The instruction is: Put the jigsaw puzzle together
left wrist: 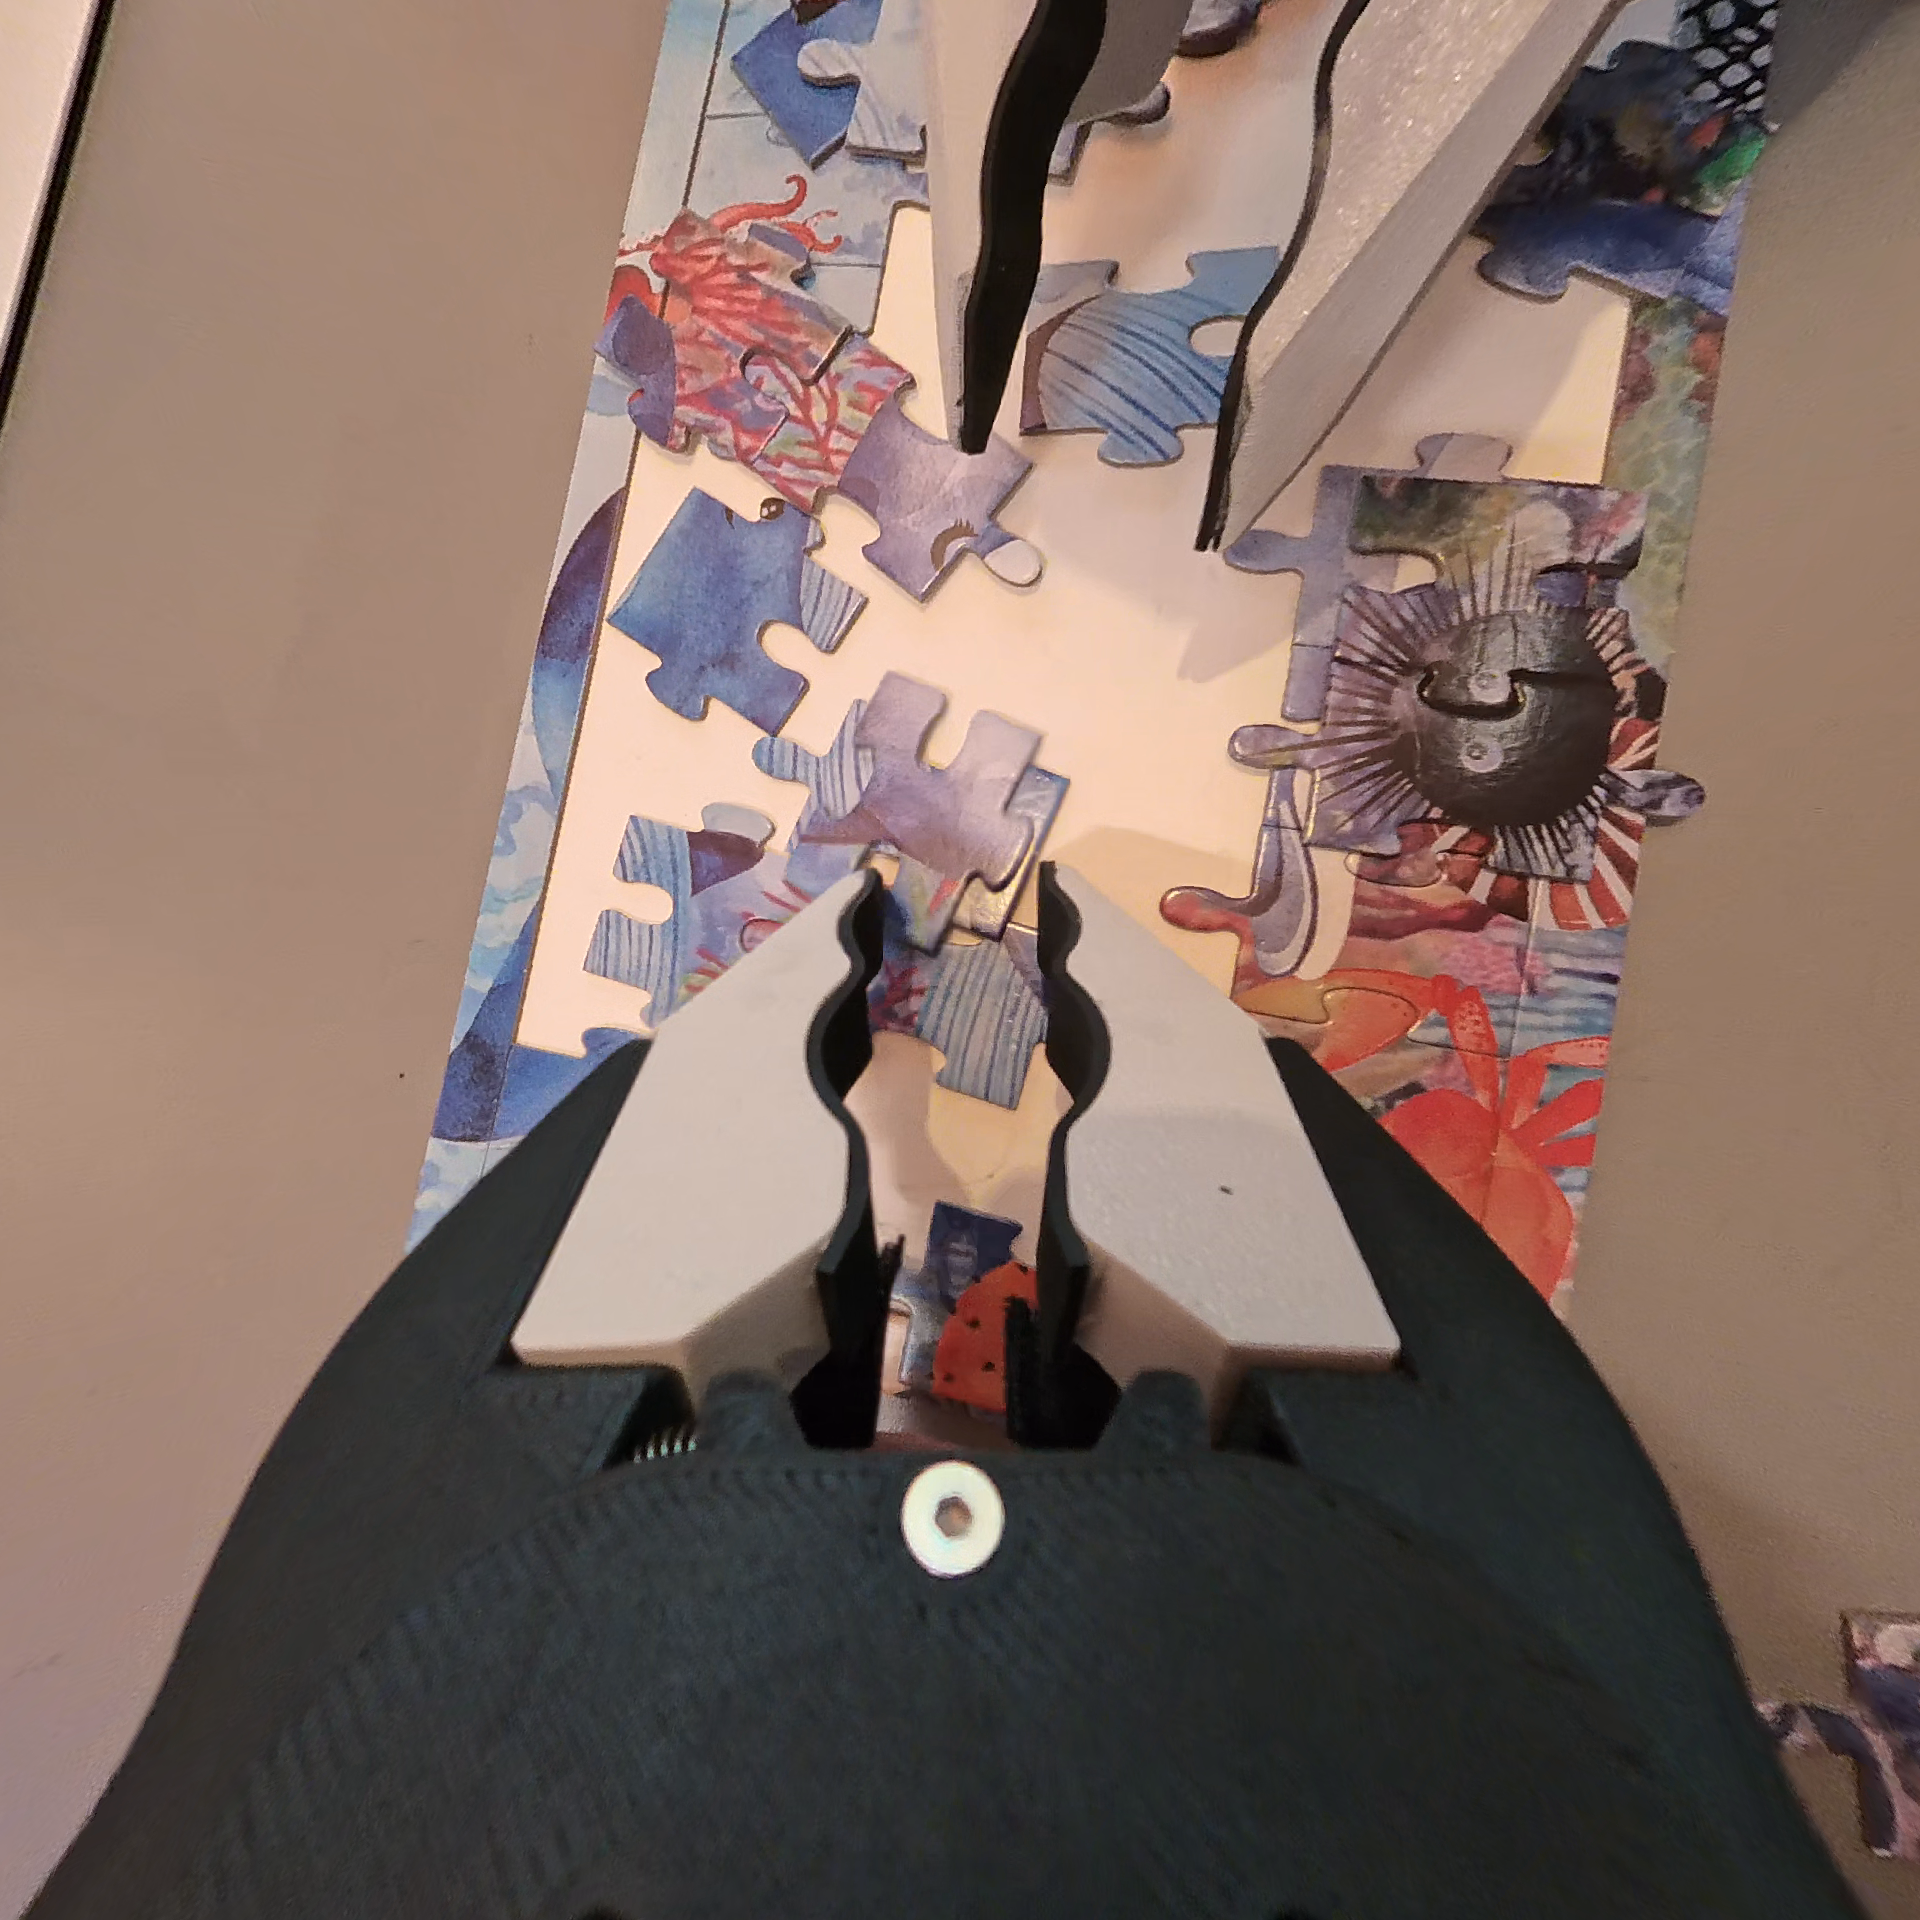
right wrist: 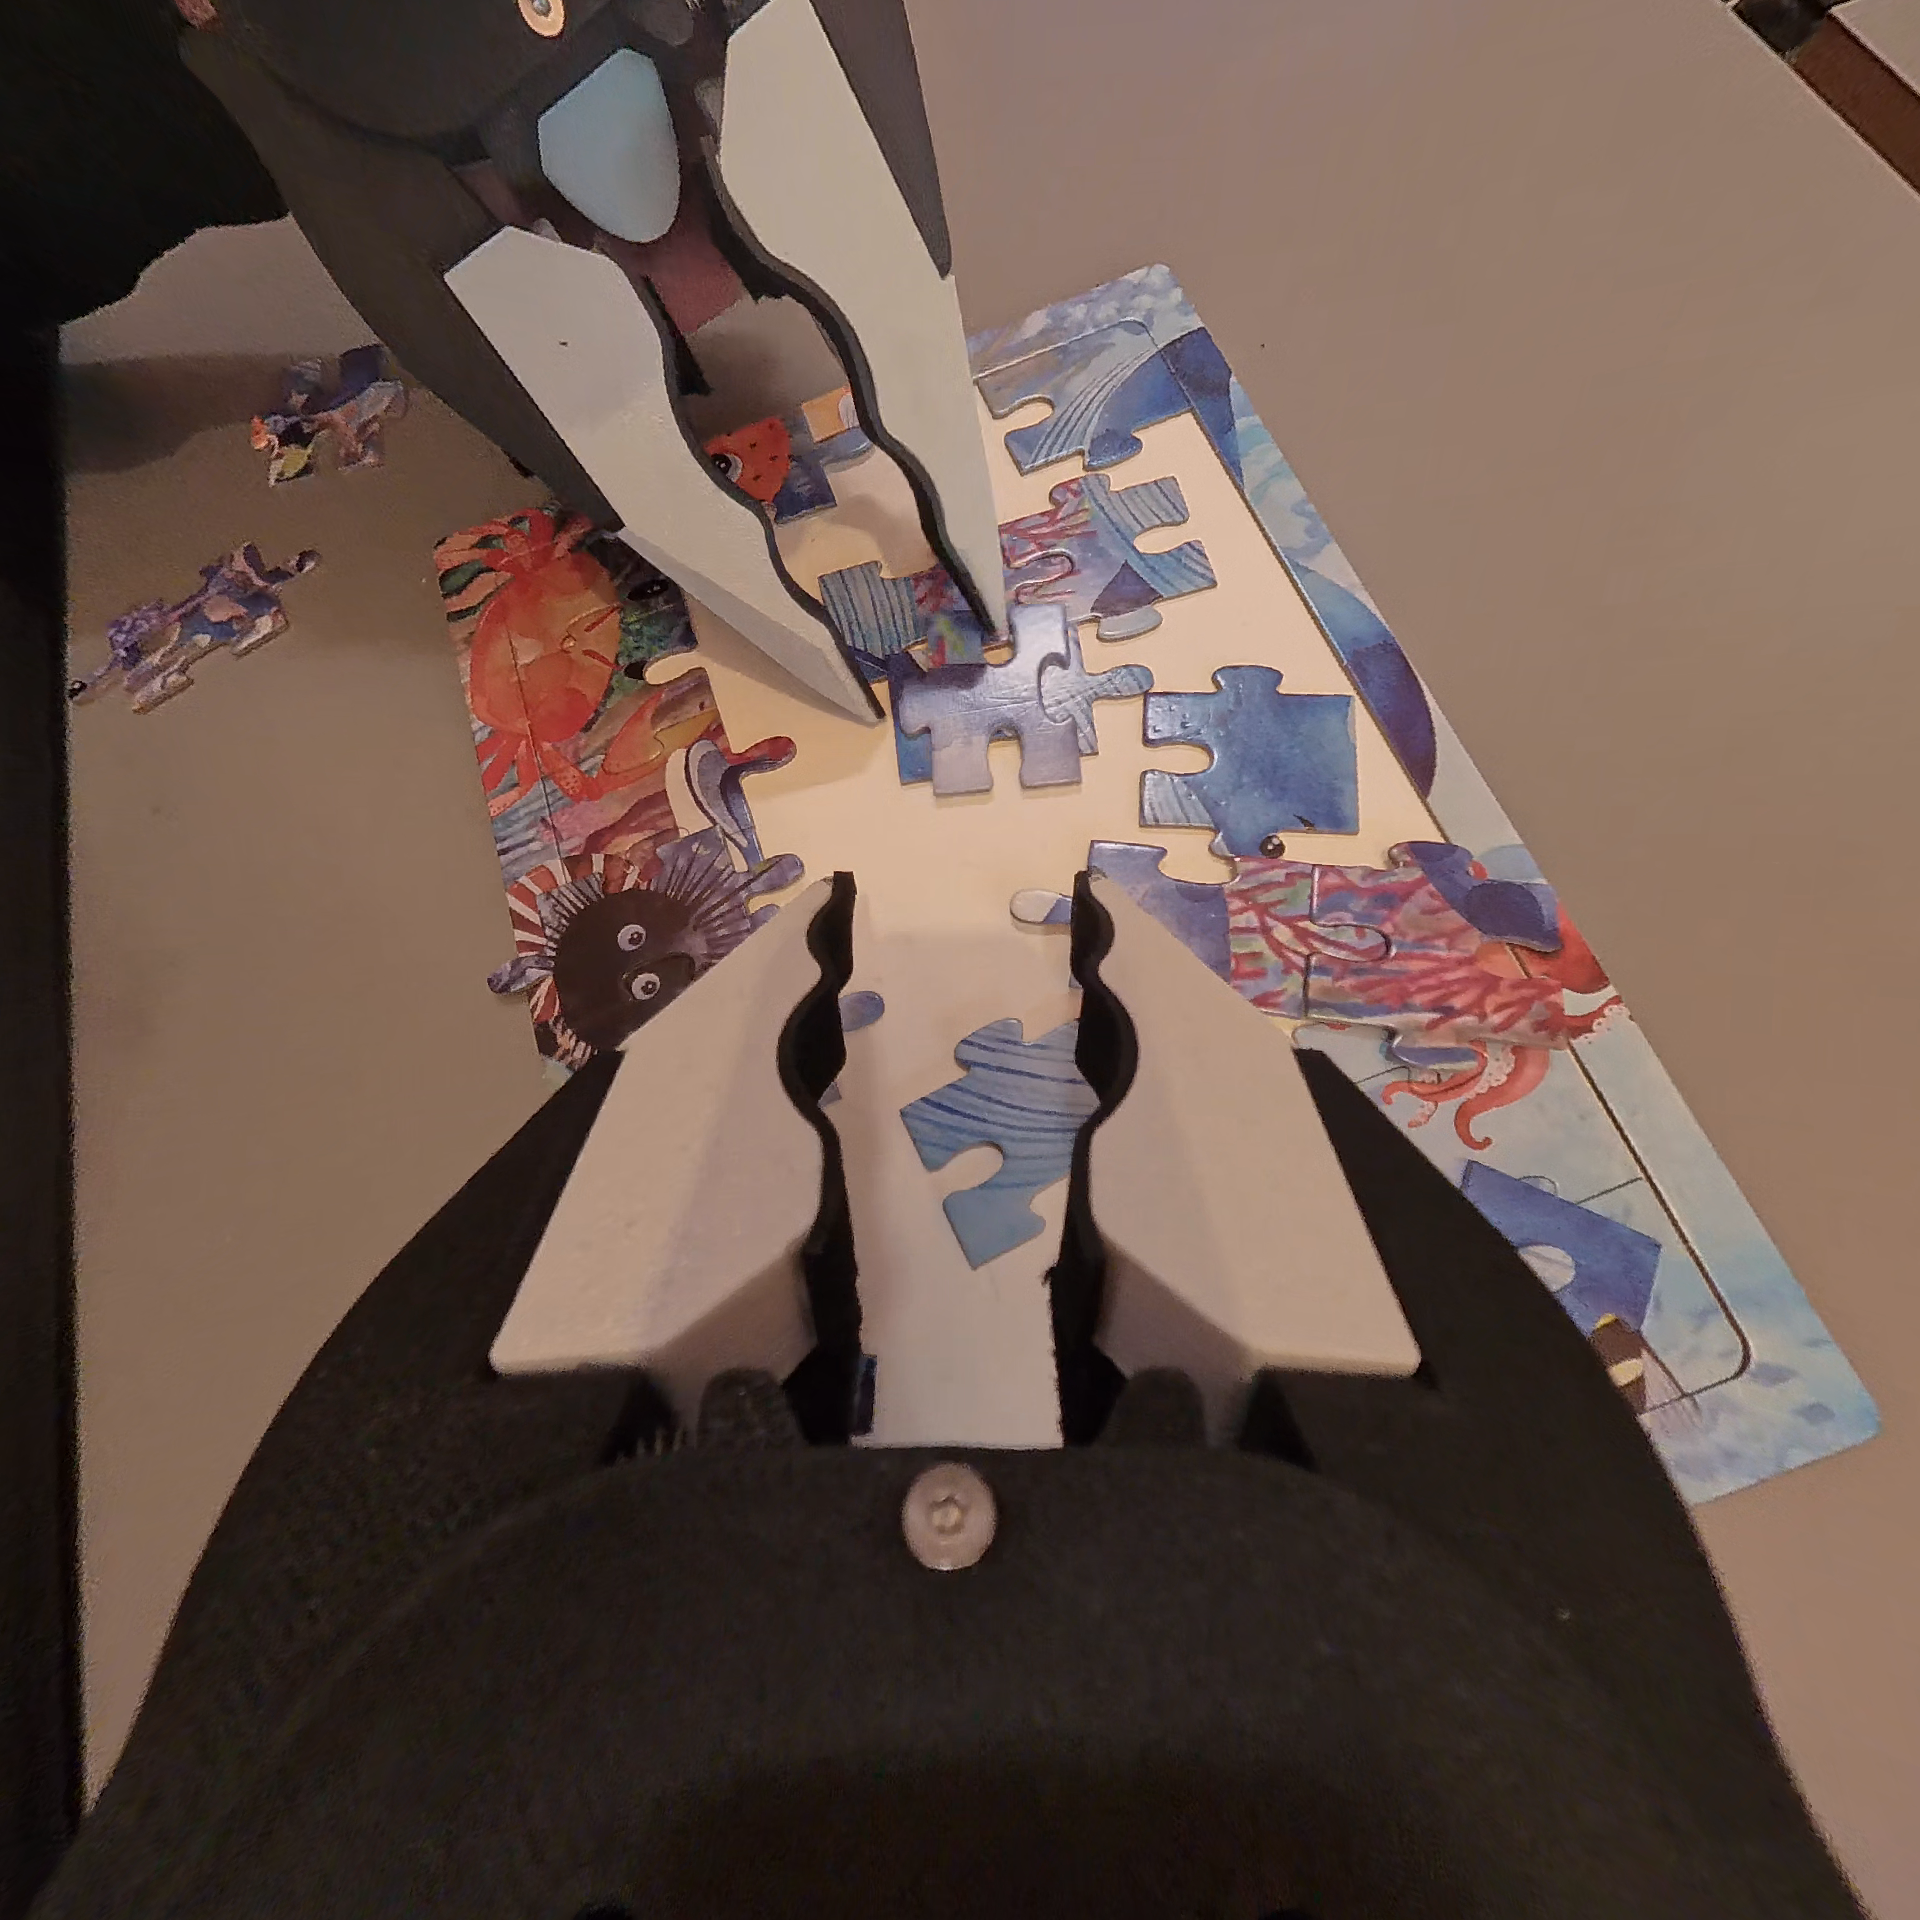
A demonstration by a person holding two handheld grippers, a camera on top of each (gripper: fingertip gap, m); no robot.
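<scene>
Jigsaw puzzle (right wrist: 1538, 727): laid flat in a long tray on the tabletop (right wrist: 1455, 208), picture-printed frame around a bare cream middle; partly assembled only.
Finished patches: crab and spiky black fish joined along the left edge in the right wrist view (right wrist: 582, 748); red coral and octopus joined at the right edge (right wrist: 1382, 956).
Loose pieces inside: pale violet-blue piece (right wrist: 987, 717) lying skewed on top of a striped neighbour; plain blue piece with a small eye (right wrist: 1257, 758) just right of it; striped blue piece (right wrist: 997, 1132) near the centre, unattached.
Strays: a few purple pieces (right wrist: 197, 623) off the tray, far left on the tabletop.
Left tongs (left wrist: 956, 883): narrowly parted, nothing gripped; one finger tip pressing on the far edge of the violet-blue piece, the other tip beside it on the cream base.
Right tongs (right wrist: 961, 894): parted moderately, empty, poised above the bare middle, striped piece seen between the fingers but seemingly not touched.
Step in hand: likely nudging the violet-blue piece off its neighbour and into a matching slot.
Next move: calls for sliding and rotating flat, tabs lined up with sockets, then pressing down; overlapping edge must be cleared first or it will not seat.
</scene>
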